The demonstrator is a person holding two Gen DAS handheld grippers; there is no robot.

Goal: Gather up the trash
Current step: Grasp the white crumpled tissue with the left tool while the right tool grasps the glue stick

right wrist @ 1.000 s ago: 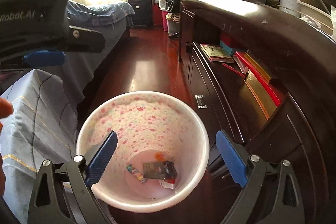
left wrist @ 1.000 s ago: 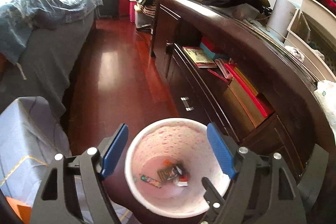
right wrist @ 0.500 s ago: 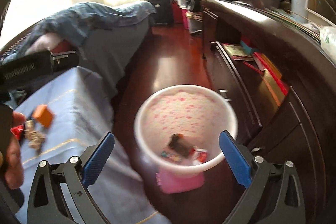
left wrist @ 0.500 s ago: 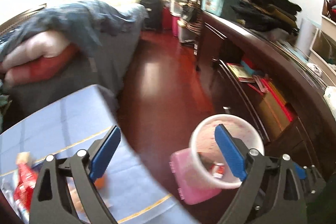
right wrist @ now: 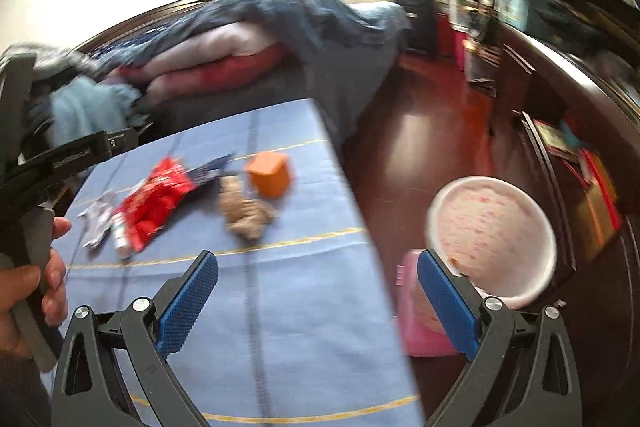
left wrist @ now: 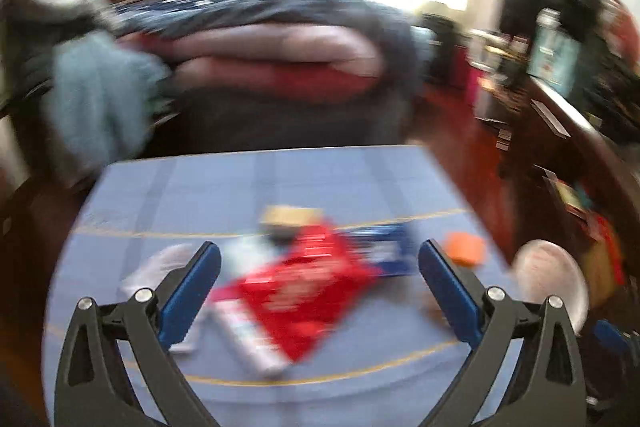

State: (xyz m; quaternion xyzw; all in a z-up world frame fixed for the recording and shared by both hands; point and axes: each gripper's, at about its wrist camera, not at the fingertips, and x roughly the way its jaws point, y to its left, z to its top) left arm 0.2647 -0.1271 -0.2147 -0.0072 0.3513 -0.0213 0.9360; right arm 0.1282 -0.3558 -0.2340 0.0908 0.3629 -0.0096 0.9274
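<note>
The left gripper stands wide open and empty, its blue pads apart above the blue tablecloth; between its fingers, on the cloth, lies a red snack wrapper, blurred, with a white tube-like piece just beside it; a dark blue wrapper touches the red one on the far side, and an orange block sits near the cloth's right edge. The right gripper is likewise wide open and holds nothing, over the cloth's near right edge; beyond it on the cloth lie a tan crumpled scrap, the orange block just behind that, and silver wrappers beside the red one; the floral trash bin stands on the wooden floor right of the cloth, with a pink box at its base.
</note>
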